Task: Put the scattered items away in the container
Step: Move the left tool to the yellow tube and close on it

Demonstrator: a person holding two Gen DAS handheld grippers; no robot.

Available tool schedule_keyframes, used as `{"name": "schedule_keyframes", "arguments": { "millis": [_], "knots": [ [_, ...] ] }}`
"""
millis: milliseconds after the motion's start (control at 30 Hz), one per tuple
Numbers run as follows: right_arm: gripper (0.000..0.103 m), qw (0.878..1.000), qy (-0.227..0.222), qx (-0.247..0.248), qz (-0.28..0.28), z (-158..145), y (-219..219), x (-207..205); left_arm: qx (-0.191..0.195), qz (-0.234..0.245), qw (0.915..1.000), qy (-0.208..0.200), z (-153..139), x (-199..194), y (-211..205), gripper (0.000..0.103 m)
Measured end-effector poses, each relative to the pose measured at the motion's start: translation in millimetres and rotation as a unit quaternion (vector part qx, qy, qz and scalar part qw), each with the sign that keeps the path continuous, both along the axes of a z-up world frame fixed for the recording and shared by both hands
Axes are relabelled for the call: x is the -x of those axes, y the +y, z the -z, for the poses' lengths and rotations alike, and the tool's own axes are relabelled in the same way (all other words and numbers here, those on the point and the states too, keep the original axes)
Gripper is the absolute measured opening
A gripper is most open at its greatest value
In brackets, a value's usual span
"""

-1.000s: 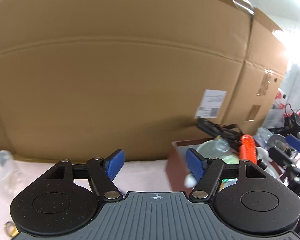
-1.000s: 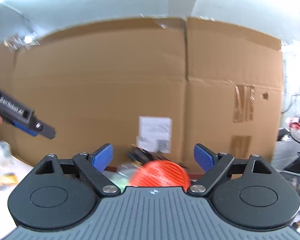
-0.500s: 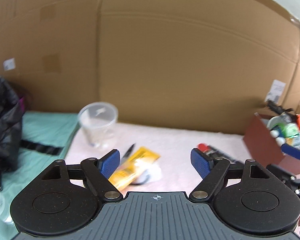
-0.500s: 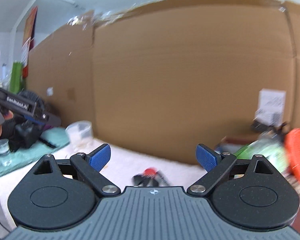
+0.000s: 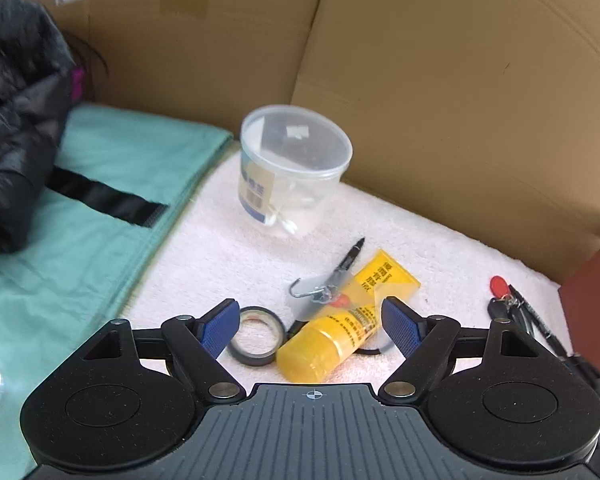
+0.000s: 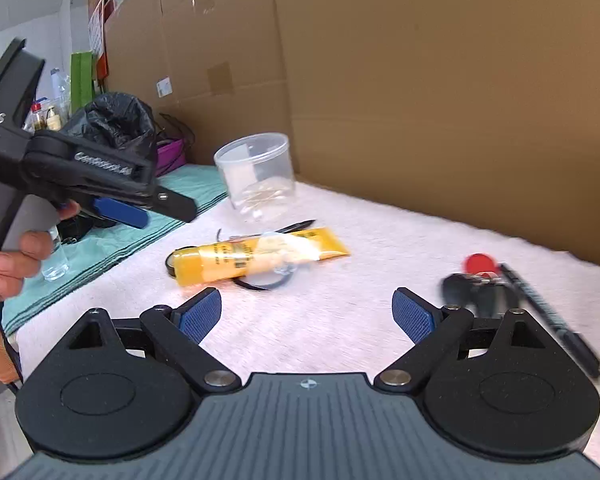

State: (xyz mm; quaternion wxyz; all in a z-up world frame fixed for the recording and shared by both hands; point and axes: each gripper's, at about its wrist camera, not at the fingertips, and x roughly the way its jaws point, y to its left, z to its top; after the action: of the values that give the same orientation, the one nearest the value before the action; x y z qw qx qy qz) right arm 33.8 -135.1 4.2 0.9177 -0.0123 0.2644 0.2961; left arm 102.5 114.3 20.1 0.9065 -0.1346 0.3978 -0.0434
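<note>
Left wrist view, left to right: tape roll (image 5: 254,336), yellow tube (image 5: 342,320) and pen (image 5: 348,258) lay on the worktop (image 5: 440,248); keys (image 5: 504,304) far right. Left hand-held gripper (image 5: 306,326), jaws just widened, and right hand-held gripper (image 6: 306,316) were spread, empty. Best straddle the tube across its body before pinching.

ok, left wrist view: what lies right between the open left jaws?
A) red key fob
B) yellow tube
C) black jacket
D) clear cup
B: the yellow tube lies between the left gripper's open jaws, untouched; the clear cup stands farther back and the red key fob off to the right.
</note>
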Motion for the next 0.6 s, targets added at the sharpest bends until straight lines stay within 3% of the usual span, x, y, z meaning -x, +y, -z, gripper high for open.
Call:
{"name": "schedule_keyframes", "arguments": {
  "millis": [200, 400, 467, 600],
  "knots": [
    [0.094, 0.999, 0.003, 0.03, -0.031, 10.1, 35.3, -11.5, 0.0, 0.026, 0.9995, 0.02, 12.0, -18.6, -12.2, 0.085],
    [0.094, 0.997, -0.01, 0.066, -0.024, 11.5, 38.5, -29.8, 0.005, 0.045, 0.9982, 0.04, 21.3, -27.0, -20.3, 0.086],
    [0.094, 0.997, 0.005, 0.08, -0.021, 15.3, 38.2, -42.3, 0.018, 0.051, 0.9971, 0.053, 26.0, -29.2, -23.2, 0.086],
    [0.094, 0.996, 0.026, 0.079, -0.017, 21.6, 33.4, -48.7, 0.007, 0.068, 0.9963, 0.052, 27.4, -25.8, -37.5, 0.087]
  ]
}}
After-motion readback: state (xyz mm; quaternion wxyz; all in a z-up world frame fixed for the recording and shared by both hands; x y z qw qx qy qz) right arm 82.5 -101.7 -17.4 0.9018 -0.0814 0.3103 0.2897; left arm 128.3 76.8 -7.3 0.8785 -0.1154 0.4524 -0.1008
